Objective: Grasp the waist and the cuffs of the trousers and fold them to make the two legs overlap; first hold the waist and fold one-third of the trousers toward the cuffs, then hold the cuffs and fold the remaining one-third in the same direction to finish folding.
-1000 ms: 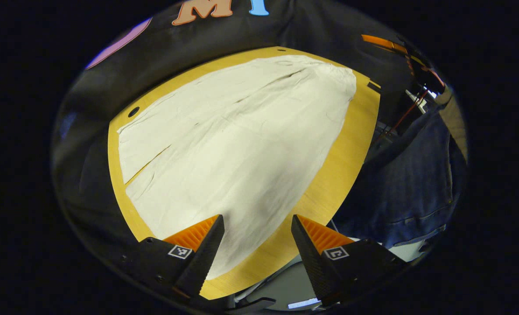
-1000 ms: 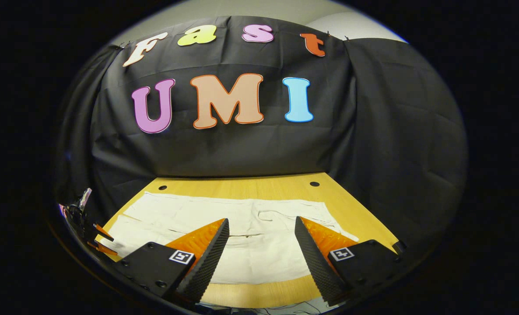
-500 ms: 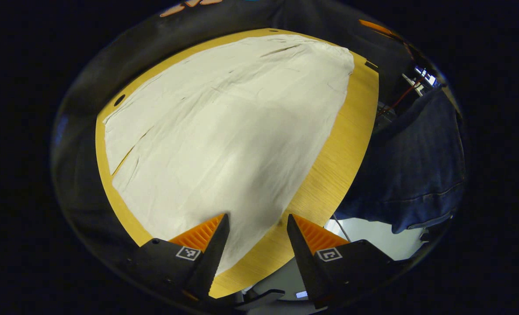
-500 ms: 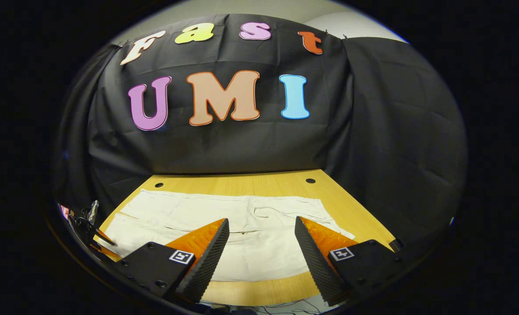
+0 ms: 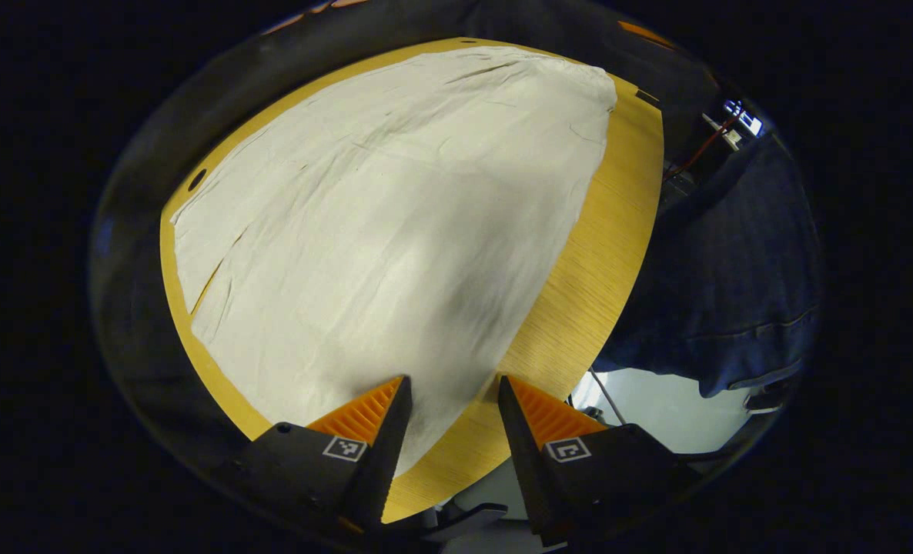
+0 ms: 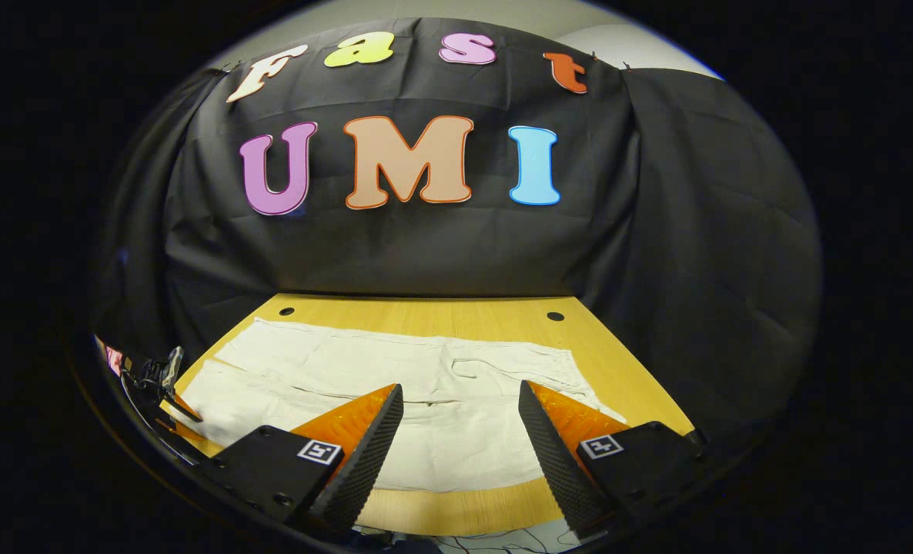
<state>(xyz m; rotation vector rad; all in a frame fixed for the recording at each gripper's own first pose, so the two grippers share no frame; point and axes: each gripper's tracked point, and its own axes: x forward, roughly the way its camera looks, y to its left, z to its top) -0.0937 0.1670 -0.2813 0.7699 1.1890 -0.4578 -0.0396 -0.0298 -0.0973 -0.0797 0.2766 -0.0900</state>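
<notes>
While trousers point(image 5: 395, 223) lie flat on the table point(image 5: 580, 285), both grippers, left point(image 5: 447, 400) and right point(image 6: 460, 412), hover open, holding nothing. Folding seems not begun; next, each must pinch an edge.

No readable text or numbers; small square coded markers on each claw's fingers point(image 5: 346, 448), unreadable.

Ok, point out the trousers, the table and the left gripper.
trousers point(image 5: 395, 231), left gripper view, middle of the cloth
table point(image 5: 580, 292), left gripper view, bare wood beside the trousers
left gripper point(image 5: 447, 392), left gripper view, between its fingertips
</notes>
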